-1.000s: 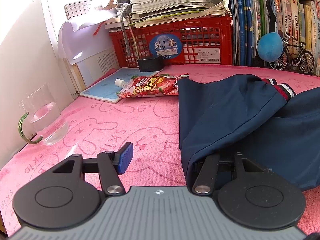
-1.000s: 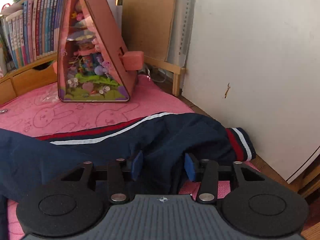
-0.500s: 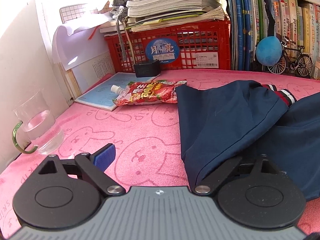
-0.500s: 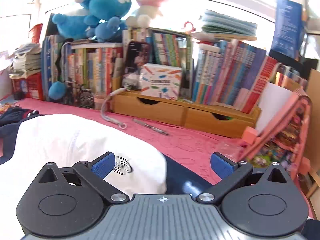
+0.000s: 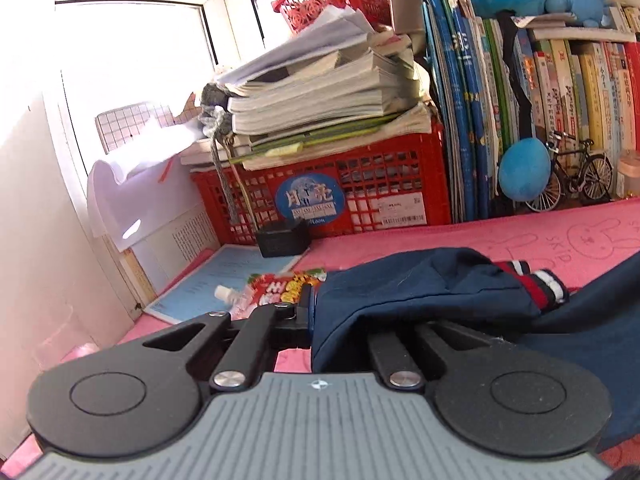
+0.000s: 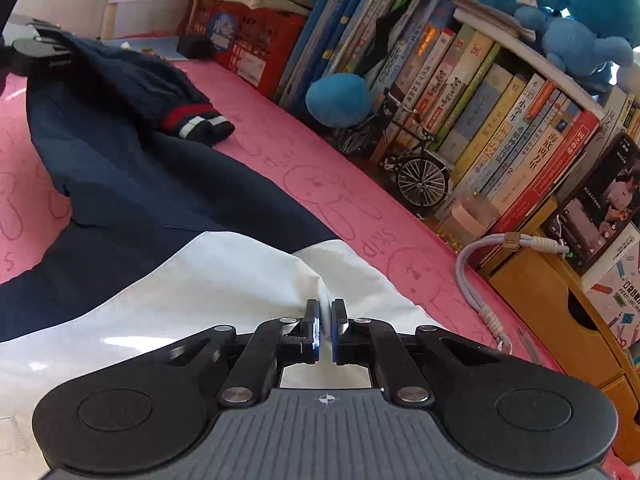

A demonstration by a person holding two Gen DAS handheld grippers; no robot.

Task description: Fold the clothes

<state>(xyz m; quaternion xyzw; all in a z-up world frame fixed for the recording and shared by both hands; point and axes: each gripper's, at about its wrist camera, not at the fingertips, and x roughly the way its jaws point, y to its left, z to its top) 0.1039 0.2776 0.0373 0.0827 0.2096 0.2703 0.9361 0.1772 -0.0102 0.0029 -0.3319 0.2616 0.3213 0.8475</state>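
Left tongs [image 5: 316, 312] pinched the navy-and-white fabric jacket [image 5: 408, 292] at its navy sleeve; right tongs [image 6: 325, 316] pinched a fold of its white panel, pink rabbit-print counter [image 6: 360, 200] beneath

Jacket [image 6: 132, 184] on pink towel [image 6: 340, 200]

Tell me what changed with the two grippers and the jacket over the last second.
Both grippers went from open to shut. The left gripper clamped the jacket's navy edge and lifted it slightly. The right gripper swung from the striped cuff end across to the white panel and pinched a fold. The pink mat, red crate and books stayed put.
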